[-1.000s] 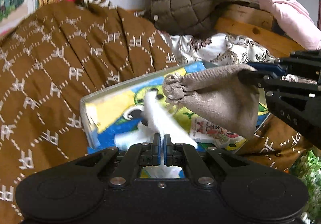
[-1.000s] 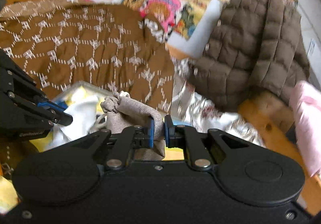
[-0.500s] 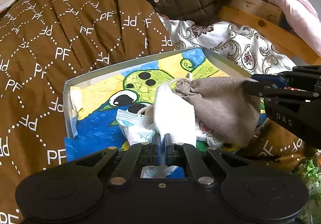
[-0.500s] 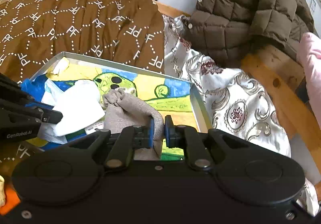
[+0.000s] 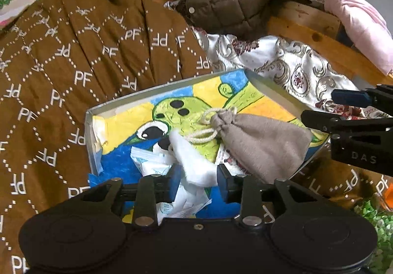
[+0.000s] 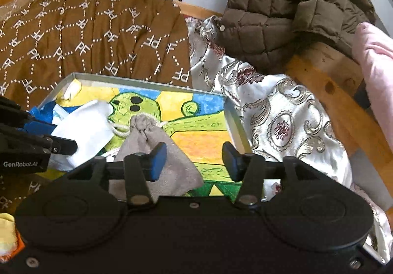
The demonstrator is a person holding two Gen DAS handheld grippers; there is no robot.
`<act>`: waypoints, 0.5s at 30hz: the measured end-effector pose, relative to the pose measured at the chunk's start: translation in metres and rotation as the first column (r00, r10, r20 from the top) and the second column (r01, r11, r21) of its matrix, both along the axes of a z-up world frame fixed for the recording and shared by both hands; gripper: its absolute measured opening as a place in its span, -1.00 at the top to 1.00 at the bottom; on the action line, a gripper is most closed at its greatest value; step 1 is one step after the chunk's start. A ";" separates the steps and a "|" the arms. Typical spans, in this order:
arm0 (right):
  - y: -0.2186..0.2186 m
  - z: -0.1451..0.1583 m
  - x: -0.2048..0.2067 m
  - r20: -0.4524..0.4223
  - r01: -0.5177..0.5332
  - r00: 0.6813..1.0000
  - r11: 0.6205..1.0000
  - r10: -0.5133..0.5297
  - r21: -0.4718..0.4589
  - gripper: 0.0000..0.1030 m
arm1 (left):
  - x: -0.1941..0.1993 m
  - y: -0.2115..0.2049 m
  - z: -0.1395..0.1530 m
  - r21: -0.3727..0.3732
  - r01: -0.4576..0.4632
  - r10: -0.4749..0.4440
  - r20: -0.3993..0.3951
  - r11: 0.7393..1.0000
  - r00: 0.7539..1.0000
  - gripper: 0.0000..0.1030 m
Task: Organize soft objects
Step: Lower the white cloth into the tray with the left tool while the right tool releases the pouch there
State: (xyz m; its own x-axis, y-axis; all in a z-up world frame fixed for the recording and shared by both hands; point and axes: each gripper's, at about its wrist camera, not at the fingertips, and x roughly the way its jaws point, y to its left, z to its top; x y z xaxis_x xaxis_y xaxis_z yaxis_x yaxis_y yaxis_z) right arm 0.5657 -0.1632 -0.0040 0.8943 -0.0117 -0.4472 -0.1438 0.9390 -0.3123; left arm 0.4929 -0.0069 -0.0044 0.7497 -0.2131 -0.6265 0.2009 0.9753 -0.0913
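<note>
A shallow metal tray (image 5: 272, 92) with a painted green cartoon bottom lies on the bed; it also shows in the right wrist view (image 6: 235, 121). A grey drawstring pouch (image 5: 260, 143) lies in it, also seen in the right wrist view (image 6: 152, 141). A white soft cloth (image 5: 194, 163) lies beside the pouch on white packets (image 5: 152, 163); it shows too in the right wrist view (image 6: 86, 129). My left gripper (image 5: 197, 183) is open, its jaws on either side of the white cloth. My right gripper (image 6: 194, 161) is open just above the pouch's end.
A brown "PF" patterned quilt (image 5: 73, 65) lies left of the tray. A silver patterned cloth (image 6: 282, 116), a brown puffer jacket (image 6: 289, 3), a wooden bed frame (image 6: 339, 102) and pink fabric (image 5: 358, 23) lie to the right and behind. Green foliage (image 5: 375, 232) is at lower right.
Both grippers have opened. The white cloth and the grey pouch were let go and now lie in the tray.
</note>
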 end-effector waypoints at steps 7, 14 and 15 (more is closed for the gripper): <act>-0.011 0.034 -0.033 0.078 -0.004 0.997 0.999 0.001 0.033 -0.33 | -0.027 0.010 0.033 -0.075 -0.061 0.067 0.081 0.995 0.994 -0.18; -0.028 0.075 -0.074 0.163 -0.018 0.987 0.994 -0.001 0.112 -0.86 | -0.066 0.015 0.075 -0.092 -0.107 0.123 0.180 0.990 0.976 -0.60; -0.029 0.080 -0.080 0.174 -0.019 0.985 0.994 -0.001 0.112 -0.89 | -0.072 0.016 0.081 -0.093 -0.107 0.123 0.195 0.990 0.973 -0.62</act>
State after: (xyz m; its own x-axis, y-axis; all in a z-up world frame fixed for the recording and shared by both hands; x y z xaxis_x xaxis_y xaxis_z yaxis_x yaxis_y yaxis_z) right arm 0.4854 -0.1917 0.0760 0.9583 0.0385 -0.2832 -0.1055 0.9686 -0.2252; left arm 0.4209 0.0086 0.0761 0.8803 -0.1624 -0.4457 0.1101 0.9839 -0.1411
